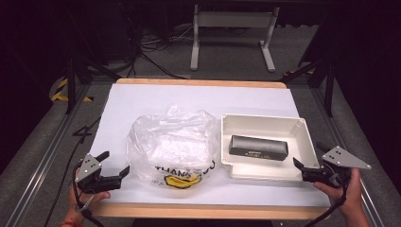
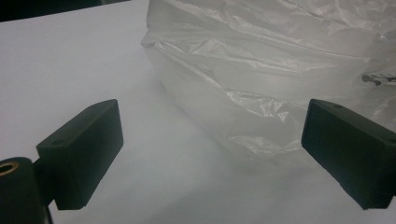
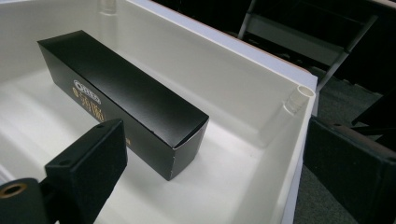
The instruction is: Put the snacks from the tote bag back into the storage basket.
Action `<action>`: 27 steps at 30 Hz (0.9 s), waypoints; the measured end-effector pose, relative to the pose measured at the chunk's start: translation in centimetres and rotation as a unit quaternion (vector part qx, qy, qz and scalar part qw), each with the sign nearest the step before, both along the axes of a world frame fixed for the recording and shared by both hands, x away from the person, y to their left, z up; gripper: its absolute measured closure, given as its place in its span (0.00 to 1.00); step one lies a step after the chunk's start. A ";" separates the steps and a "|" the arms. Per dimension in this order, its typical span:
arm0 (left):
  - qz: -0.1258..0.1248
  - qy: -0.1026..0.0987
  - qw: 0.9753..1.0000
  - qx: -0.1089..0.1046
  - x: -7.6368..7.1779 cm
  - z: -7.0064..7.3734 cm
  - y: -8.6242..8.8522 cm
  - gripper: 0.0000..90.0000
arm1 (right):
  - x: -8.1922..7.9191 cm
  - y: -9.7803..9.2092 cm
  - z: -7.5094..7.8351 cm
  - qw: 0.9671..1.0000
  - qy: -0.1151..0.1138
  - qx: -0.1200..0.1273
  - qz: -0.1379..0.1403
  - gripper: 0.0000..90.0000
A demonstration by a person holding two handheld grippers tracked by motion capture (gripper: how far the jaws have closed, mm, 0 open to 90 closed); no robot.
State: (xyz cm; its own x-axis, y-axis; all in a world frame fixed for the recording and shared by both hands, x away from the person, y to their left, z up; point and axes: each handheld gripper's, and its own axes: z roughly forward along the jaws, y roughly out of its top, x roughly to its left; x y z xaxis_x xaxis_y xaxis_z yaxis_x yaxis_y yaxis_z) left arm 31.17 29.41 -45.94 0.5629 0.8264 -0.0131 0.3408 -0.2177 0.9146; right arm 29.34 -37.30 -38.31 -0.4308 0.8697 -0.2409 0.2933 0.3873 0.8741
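Note:
A crumpled clear plastic bag (image 1: 170,146) with black letters and a yellow smiley lies in the middle of the white table sheet (image 1: 142,101); it fills the upper right of the left gripper view as bag (image 2: 261,70). To its right stands a white tray (image 1: 305,137) holding a long black box (image 1: 258,147) with gold print, seen close as box (image 3: 121,98) in tray (image 3: 261,70). My left gripper (image 1: 115,164) is open at the bag's left front, jaws apart with nothing between them (image 2: 210,149). My right gripper (image 1: 297,166) is open at the tray's front right corner (image 3: 219,172).
The table's wooden front edge (image 1: 208,210) runs just ahead of both hands. Behind the table are a white metal stand (image 1: 231,33), cables on the grey floor, and dark frame legs with yellow-black tape (image 1: 61,90) at the left.

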 end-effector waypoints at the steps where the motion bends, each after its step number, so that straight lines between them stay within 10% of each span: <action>1: 0.001 0.000 1.000 0.000 0.0 0.0 0.0 0.07 | -0.1 -0.1 -0.1 1.000 -0.002 0.004 0.001 0.08; 27: 0.004 0.005 1.000 0.001 0.1 0.0 0.0 0.07 | -1.6 -2.8 -5.3 0.996 -0.003 0.074 -0.050 0.05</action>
State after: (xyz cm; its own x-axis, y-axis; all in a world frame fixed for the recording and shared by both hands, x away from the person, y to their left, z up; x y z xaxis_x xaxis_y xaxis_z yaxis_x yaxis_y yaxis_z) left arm 31.28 29.39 -45.95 0.5563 0.8308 -0.0167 0.3515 -0.2170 0.9107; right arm 27.77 -40.07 -43.58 -0.3398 0.9341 -0.1098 0.3174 0.2238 0.9215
